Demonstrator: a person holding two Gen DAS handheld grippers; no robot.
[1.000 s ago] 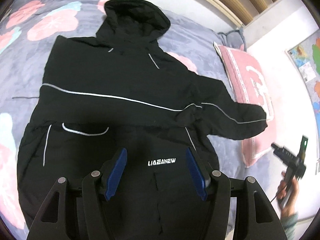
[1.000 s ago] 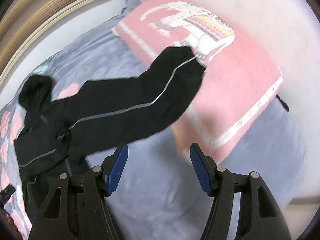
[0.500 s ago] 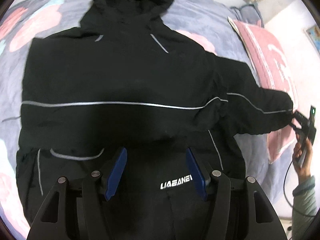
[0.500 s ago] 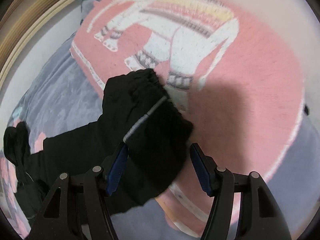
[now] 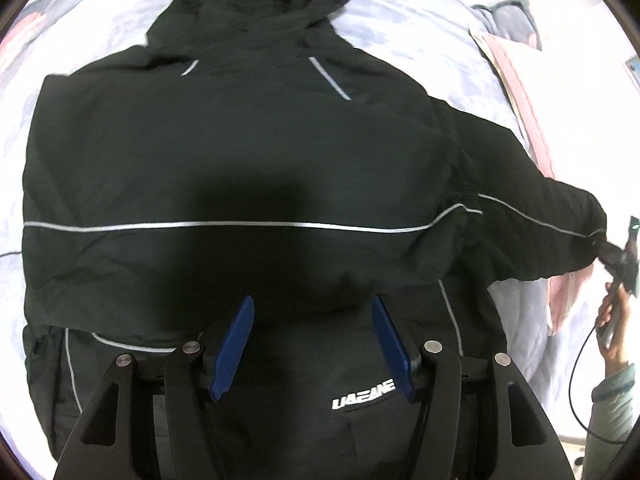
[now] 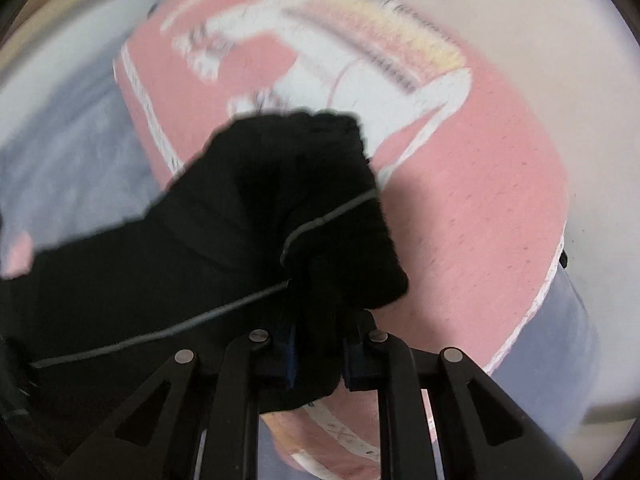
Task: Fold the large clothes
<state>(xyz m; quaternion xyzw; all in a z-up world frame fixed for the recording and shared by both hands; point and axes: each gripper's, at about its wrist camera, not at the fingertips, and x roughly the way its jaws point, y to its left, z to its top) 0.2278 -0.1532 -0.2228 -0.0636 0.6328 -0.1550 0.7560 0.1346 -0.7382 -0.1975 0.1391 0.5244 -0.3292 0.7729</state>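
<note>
Black hooded jacket (image 5: 248, 168) laid flat on a grey floral bedspread (image 5: 420, 48), hood at the far end, hem at the near end. Reflective piping across the chest and along the sleeve (image 5: 532, 236), which reaches out to the right onto a pink pillow (image 6: 480, 208).

Right gripper (image 6: 318, 354) pressed together on the sleeve's cuff (image 6: 320, 208), fabric bunched between the blue pads; cuff rumpled above the pinch, resting against the pillow. Same gripper seen at the far right edge of the left view, gripped in the person's hand (image 5: 612, 320).

Left gripper (image 5: 312, 344) spread wide, hovering over the lower front above the printed logo (image 5: 364, 390); nothing between the pads. Contact with the cloth not determinable.

Handling, as judged: padded shell fabric, soft and limp, no stiffness to hold a crease unaided; bulky rather than heavy, likely somewhat slick. Puffs and wrinkles at the armpit suggest trapped loft needing pressing down after each fold. Cuff a sound hold: thick ribbed edge, unlikely to slip. For the body, seams, hem corners or the shoulder line preferable to mid-panel pinches, which would gather only the top layer.

Risk, as judged: sleeve dragging the body off square when carried across.
</note>
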